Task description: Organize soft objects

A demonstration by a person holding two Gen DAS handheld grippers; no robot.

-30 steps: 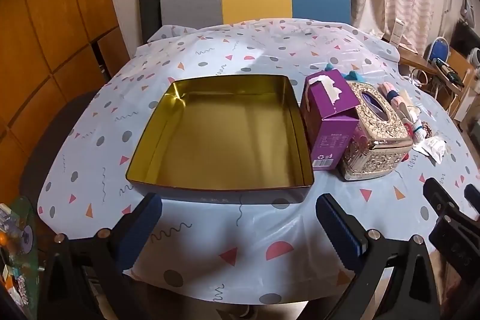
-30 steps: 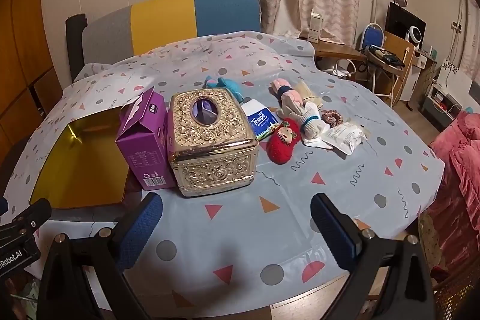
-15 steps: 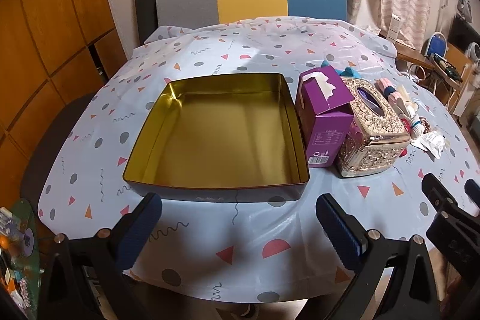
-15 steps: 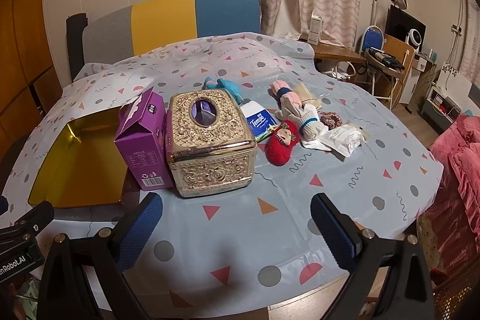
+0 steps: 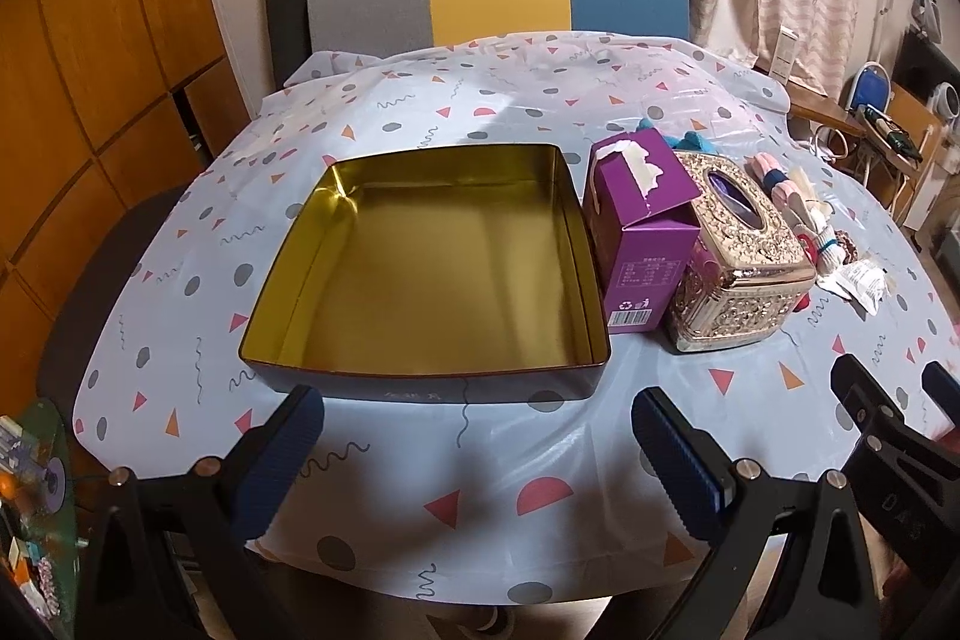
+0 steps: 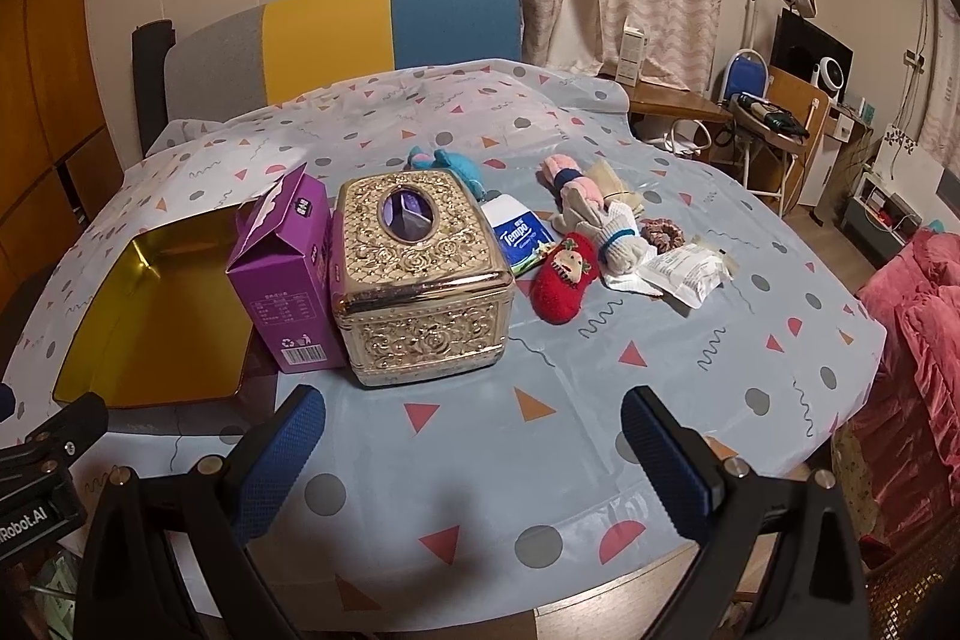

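An empty gold tin tray (image 5: 420, 382) (image 6: 78, 388) sits on the left of the table. Soft things lie in a loose group at the right: a red knitted toy (image 6: 564, 280), a blue plush (image 6: 456, 163), pink and cream rolled socks (image 6: 570, 187), a white sock roll (image 6: 621, 244), a brown scrunchie (image 6: 663, 233) and a Tempo tissue pack (image 6: 519, 238). My left gripper (image 5: 474, 460) is open and empty at the table's front edge before the tray. My right gripper (image 6: 474, 454) is open and empty before the gold tissue box (image 6: 420, 274).
A purple carton (image 5: 636, 244) (image 6: 288, 268) stands between tray and tissue box (image 5: 738, 268). A white plastic packet (image 6: 684, 274) lies at the far right of the group. A striped chair back (image 6: 360, 34) is behind the table; a red blanket (image 6: 912, 328) lies at the right.
Both grippers have drawn back and risen slightly, so the table looks a little farther away. Nothing on the table has moved.
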